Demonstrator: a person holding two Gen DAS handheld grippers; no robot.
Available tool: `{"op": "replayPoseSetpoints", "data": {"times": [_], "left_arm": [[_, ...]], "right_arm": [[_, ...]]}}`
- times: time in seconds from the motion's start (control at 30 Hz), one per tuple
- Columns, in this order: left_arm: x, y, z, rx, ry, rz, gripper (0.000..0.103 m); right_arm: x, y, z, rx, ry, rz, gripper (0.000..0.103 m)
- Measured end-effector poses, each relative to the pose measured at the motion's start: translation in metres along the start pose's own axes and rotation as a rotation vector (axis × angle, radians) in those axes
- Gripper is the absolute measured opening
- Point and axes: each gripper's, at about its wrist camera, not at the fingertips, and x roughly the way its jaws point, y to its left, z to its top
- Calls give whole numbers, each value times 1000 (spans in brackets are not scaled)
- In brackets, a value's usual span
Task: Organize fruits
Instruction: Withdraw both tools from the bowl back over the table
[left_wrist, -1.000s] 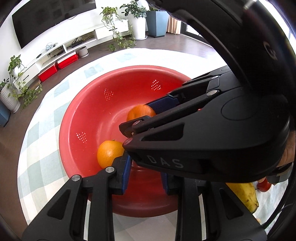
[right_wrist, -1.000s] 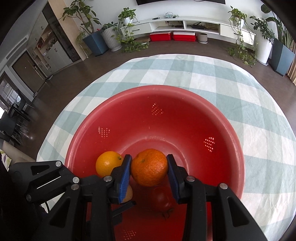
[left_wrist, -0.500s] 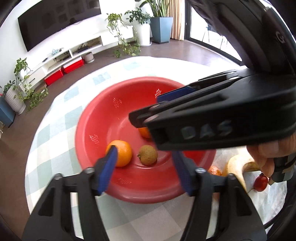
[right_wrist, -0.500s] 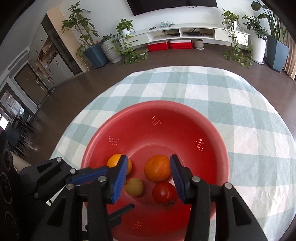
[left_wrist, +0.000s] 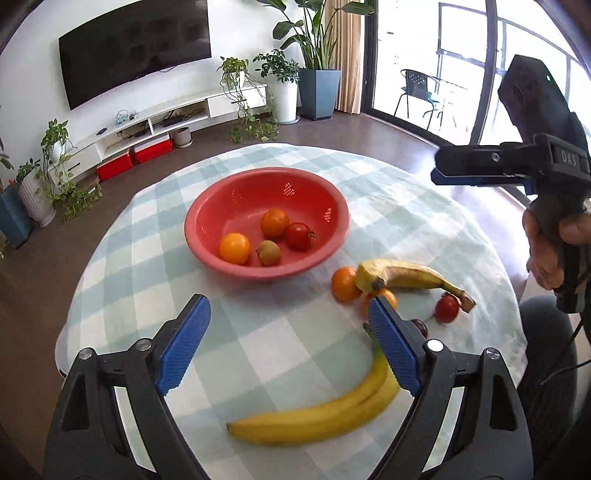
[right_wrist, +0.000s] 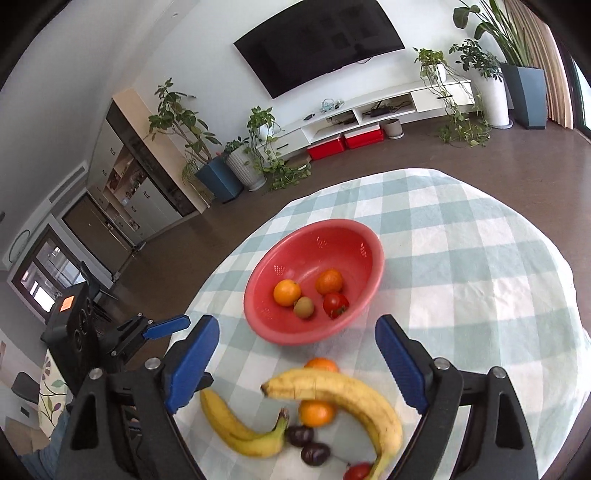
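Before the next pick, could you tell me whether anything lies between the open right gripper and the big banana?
Nothing visible does: the right gripper hangs open above the big banana, which lies over two oranges.

Bowl (left_wrist: 266, 221) sits mid-table (left_wrist: 406, 221), holding two oranges (left_wrist: 235, 248), a kiwi (left_wrist: 269, 252) and a tomato (left_wrist: 298, 235). Right of it and nearer: oranges touching a banana (left_wrist: 406, 275), another tomato (left_wrist: 447, 308) beside. Nearest, a second banana (left_wrist: 317, 417).

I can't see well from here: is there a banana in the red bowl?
No, the bowl holds only two oranges, a kiwi and a tomato; both bananas lie on the tablecloth.
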Motion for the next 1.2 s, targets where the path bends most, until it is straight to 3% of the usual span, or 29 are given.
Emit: {"op": "replayPoseSetpoints", "data": {"times": [0.13, 0.27, 0.43, 0.7, 0.97, 1.2], "left_arm": [[-32, -31, -42, 10, 5, -24, 91], [-48, -67, -87, 66, 42, -69, 91], [-48, -83, -118, 81, 73, -78, 91], [-51, -73, -105, 116, 74, -39, 91], [-27, -72, -82, 371, 136, -27, 91], [3, -70, -57, 499, 248, -132, 90]], "right_arm": [[-26, -4, -60, 68, -4, 23, 93], [-29, 3, -123, 91, 53, 2, 94], [-30, 25, -157, 31, 69, 8, 94], [-26, 25, -166, -1, 53, -54, 93], [-25, 20, -168, 13, 57, -56, 92], [-24, 18, -170, 21, 60, -44, 92]]}}
